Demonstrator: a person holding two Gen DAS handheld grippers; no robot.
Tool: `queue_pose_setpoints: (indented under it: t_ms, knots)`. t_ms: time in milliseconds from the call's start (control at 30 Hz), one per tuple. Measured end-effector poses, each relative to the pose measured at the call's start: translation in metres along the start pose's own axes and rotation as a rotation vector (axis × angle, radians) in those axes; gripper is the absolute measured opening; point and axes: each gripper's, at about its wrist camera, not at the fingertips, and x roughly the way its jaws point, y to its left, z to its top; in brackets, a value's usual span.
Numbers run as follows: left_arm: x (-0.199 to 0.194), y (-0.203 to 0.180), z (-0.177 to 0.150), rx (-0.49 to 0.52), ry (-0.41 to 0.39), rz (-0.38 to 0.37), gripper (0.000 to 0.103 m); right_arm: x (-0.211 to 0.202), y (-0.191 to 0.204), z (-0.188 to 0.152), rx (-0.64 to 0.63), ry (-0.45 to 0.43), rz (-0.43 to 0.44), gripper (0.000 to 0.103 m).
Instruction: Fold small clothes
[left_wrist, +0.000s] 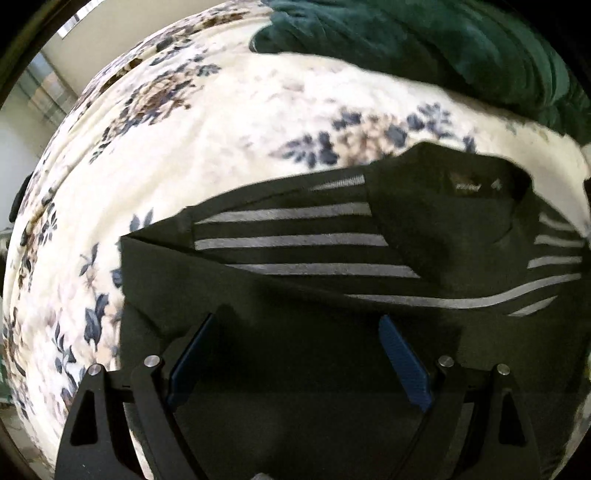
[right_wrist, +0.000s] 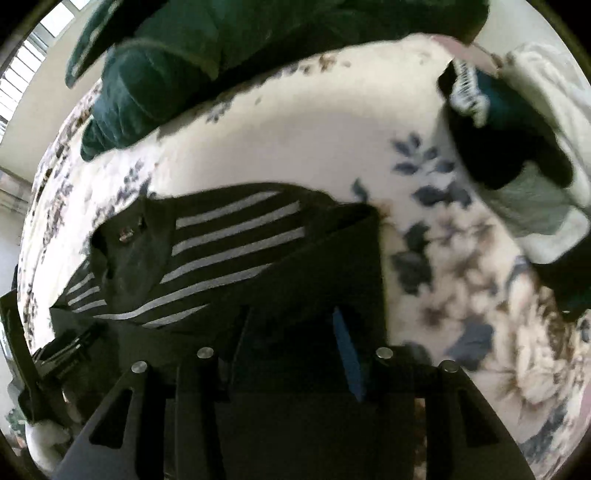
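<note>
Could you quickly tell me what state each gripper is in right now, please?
Left gripper: open wide above the dark striped shirt, holding nothing.
Right gripper: partly open over the same shirt's edge, nothing visibly gripped.

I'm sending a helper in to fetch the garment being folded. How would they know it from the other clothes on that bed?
Start at the cream floral bedspread, with a dark green blanket bunched along its far edge. The black shirt lies flat on the bedspread nearer than the blanket. Alone here, it has grey-white horizontal stripes across the chest and an open collar with a small label inside.
</note>
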Motion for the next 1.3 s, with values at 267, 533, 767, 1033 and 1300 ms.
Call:
queue_pose_setpoints:
  t_ms: [267, 533, 767, 1033, 1300]
  knots:
    - [0.013, 0.003, -0.035, 0.006, 0.032, 0.015, 0.089, 0.044, 0.005, -0.03, -0.088, 0.147, -0.083, 0.055]
    - [-0.04, 0.006, -0.052, -0.035, -0.036, -0.044, 0.089, -0.003, 0.042, -0.05, -0.114, 0.025, -0.234, 0.082]
    - [-0.145, 0.006, -0.087, -0.037, -0.061, -0.115, 0.089, -0.108, 0.074, -0.099, -0.101, -0.065, -0.318, 0.102]
    - [-0.264, 0.015, -0.107, 0.015, -0.098, -0.143, 0.089, -0.243, 0.105, -0.152, -0.102, -0.123, -0.306, 0.102]
    - [-0.345, 0.023, -0.118, -0.005, -0.159, -0.141, 0.089, -0.335, 0.126, -0.167, -0.177, -0.161, -0.256, 0.102]
